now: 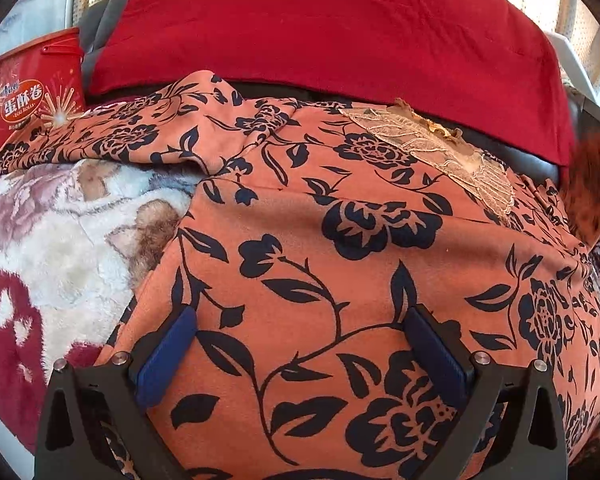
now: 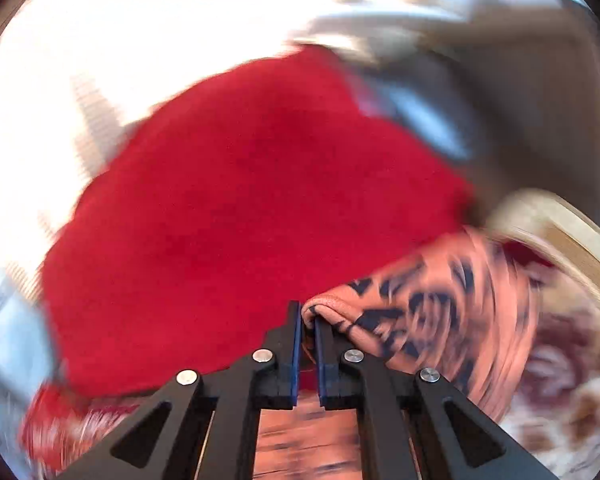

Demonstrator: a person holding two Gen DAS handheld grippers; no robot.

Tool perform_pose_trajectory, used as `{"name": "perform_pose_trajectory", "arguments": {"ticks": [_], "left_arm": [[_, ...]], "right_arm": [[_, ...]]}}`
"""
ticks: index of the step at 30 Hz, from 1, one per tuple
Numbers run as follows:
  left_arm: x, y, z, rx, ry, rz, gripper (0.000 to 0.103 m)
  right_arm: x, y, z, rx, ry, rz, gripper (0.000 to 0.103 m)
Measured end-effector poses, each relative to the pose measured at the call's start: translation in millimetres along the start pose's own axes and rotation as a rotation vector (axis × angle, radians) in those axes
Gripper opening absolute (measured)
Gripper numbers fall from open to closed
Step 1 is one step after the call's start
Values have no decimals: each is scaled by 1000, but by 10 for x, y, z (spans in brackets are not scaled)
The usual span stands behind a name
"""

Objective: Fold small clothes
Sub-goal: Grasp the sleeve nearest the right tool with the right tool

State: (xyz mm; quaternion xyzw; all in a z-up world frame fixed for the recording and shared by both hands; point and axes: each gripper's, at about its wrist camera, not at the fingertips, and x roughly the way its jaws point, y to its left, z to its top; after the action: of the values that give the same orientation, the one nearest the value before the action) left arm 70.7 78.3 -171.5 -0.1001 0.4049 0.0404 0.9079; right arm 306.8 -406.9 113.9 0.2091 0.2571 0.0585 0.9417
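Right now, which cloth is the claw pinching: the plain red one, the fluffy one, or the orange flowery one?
The orange flowery cloth. The right claw is shut on a fold of it. The plain red cloth sits behind, and the fluffy blanket lies underneath, both ungripped.

Counted across both views

One orange flowered garment [image 1: 340,264], one red cushion [image 1: 324,28], one plush patterned blanket [image 1: 60,232] and one red egg-roll tin [image 1: 24,100] are counted; two grippers are seen, left [image 1: 300,344] and right [image 2: 308,320].

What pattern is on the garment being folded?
Orange garment with dark navy flowers and vines; clearest in the left wrist view.
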Motion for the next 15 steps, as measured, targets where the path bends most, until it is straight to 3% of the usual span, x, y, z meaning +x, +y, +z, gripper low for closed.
{"name": "perform_pose_trajectory", "arguments": {"ticks": [2,5,6,7,8,11,15], "left_arm": [[-4,31,3,-14,0,-18,103],[-28,100,17,-47,0,-54,103],[-37,121,16,-55,0,-62,103],[-47,149,16,-64,0,-72,103],[-54,169,17,-72,2,-80,103],[-112,254,2,-100,-3,-99,103],[-184,345,2,-146,-19,-104,103]], "right_arm": [[-32,802,-242,-110,20,133,6],[140,1525,-833,-221,107,214,12],[317,1716,-1114,-272,196,221,31],[494,1845,-1369,-328,280,213,66],[639,1890,-1594,-367,337,195,76],[831,1529,-1844,-354,424,126,76],[347,973,-1908,-236,370,123,77]]}}
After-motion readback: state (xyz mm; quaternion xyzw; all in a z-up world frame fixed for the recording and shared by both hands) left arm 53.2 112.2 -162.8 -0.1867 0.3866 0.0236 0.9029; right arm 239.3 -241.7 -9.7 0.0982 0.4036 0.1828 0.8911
